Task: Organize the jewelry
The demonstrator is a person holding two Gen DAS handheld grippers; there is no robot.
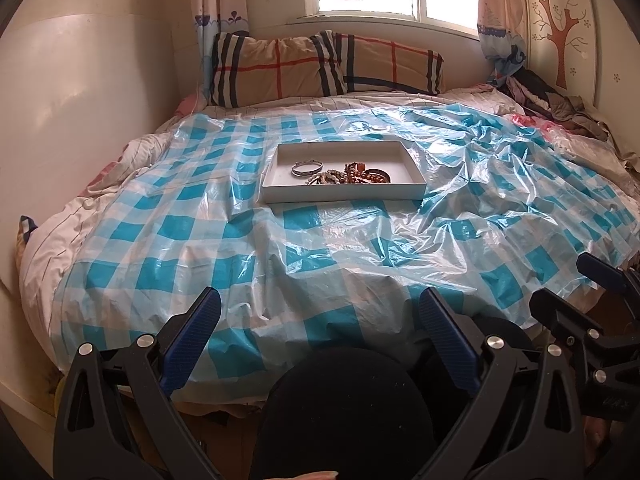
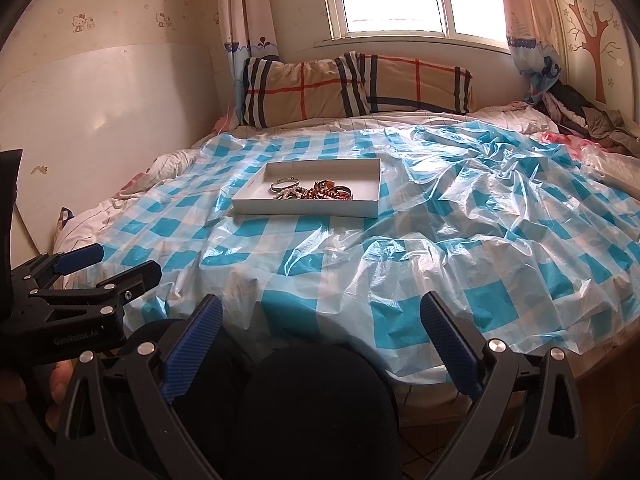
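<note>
A shallow white tray (image 1: 404, 158) lies in the middle of the bed; it also shows in the right wrist view (image 2: 256, 204). In it lie a silver bangle (image 1: 306, 167), a pale bead bracelet (image 1: 326, 178) and brown-red bead bracelets (image 1: 368, 176), heaped together near its front wall. The same heap (image 2: 316, 192) shows in the right wrist view. My left gripper (image 1: 320, 320) is open and empty, held back over the near edge of the bed. My right gripper (image 2: 320, 324) is open and empty too, beside the left one (image 2: 100, 276).
A crinkled blue-and-white checked plastic sheet (image 1: 200, 232) covers the bed. Two plaid pillows (image 1: 280, 68) lie under the window. A pile of clothes (image 1: 560, 108) sits at the far right. A white board (image 1: 80, 100) stands on the left. The person's dark-clad knees (image 1: 344, 412) are below the grippers.
</note>
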